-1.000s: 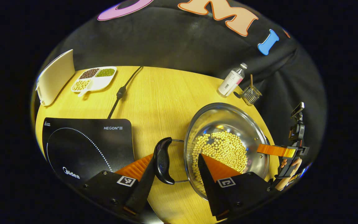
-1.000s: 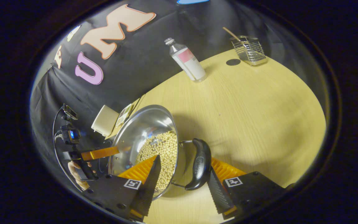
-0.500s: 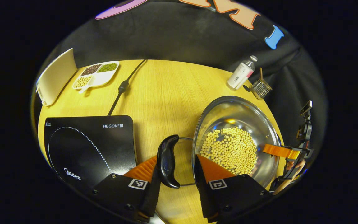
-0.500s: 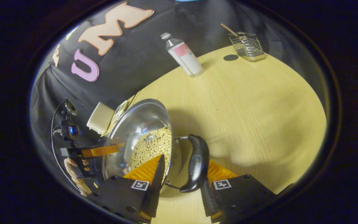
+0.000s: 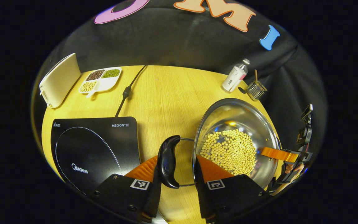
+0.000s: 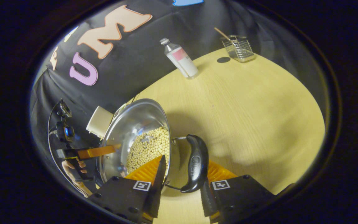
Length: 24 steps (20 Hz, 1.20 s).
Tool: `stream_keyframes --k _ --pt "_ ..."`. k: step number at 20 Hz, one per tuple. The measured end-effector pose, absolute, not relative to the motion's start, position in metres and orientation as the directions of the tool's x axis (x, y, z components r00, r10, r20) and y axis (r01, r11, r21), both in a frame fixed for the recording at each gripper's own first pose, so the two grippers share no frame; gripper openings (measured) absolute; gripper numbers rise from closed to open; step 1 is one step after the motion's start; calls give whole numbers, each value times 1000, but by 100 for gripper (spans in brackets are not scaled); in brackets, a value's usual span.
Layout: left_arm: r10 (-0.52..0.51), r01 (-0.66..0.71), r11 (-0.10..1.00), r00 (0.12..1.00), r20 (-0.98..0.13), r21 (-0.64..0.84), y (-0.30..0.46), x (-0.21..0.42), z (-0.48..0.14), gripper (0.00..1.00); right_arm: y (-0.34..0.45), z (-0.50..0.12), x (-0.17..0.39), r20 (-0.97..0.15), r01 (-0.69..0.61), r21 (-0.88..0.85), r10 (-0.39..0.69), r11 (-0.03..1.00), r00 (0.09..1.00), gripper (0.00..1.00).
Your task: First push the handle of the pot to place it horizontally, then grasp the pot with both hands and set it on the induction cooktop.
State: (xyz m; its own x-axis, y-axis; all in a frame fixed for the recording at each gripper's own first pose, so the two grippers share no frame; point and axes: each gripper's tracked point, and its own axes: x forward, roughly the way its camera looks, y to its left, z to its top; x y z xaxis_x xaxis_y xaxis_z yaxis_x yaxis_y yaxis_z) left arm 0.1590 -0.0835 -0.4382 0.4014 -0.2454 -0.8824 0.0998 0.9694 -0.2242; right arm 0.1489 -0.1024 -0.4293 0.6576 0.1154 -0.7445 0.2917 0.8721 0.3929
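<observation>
A steel pot point(image 5: 235, 115) holding soybeans point(image 5: 228, 149) hangs between my two grippers over the wooden table point(image 5: 166, 99). My left gripper point(image 5: 176, 158) is shut on the pot: one finger lies outside the black side handle point(image 5: 167, 161), the other inside the rim. On the opposite side, my right gripper point(image 6: 183, 160) is shut the same way around the other black handle point(image 6: 195, 163) and the pot point(image 6: 135, 124) wall. The black induction cooktop point(image 5: 95, 146) lies just left of the pot. Each view shows the other gripper across the pot, held by a hand.
A bottle point(image 5: 235, 77) and a small wire basket point(image 5: 255, 90) stand at the table's far right. A divided dish of beans point(image 5: 101, 79) and a white curved object point(image 5: 59, 79) sit at the far left. The cooktop's cable point(image 5: 127, 90) runs to the back.
Both grippers have closed from wide open onto the pot's handles and rim. Since then, the table and cooktop have shifted in the views while the pot stays fixed between the fingers.
</observation>
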Motion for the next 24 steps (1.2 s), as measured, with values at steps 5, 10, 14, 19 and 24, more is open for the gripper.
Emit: stream_keyframes --k 5,10,14,19,24 --pt "-266 65 963 399 -877 -263 -77 160 -440 52 -71 -395 136 -720 281 381 93 881 687 51" --pt "-253 56 965 462 -850 -256 -75 159 -438 52 -11 -382 132 -696 224 383 121 896 708 56" --pt "-204 25 975 504 -839 -222 -76 153 -435 52 44 -389 139 -690 172 404 176 898 702 56" --pt "-144 -11 984 538 -831 -178 -83 147 -438 52 104 -405 153 -679 125 444 242 887 694 56" --pt "-97 -31 989 583 -806 -141 -80 146 -424 51 150 -418 172 -664 90 463 277 882 695 56"
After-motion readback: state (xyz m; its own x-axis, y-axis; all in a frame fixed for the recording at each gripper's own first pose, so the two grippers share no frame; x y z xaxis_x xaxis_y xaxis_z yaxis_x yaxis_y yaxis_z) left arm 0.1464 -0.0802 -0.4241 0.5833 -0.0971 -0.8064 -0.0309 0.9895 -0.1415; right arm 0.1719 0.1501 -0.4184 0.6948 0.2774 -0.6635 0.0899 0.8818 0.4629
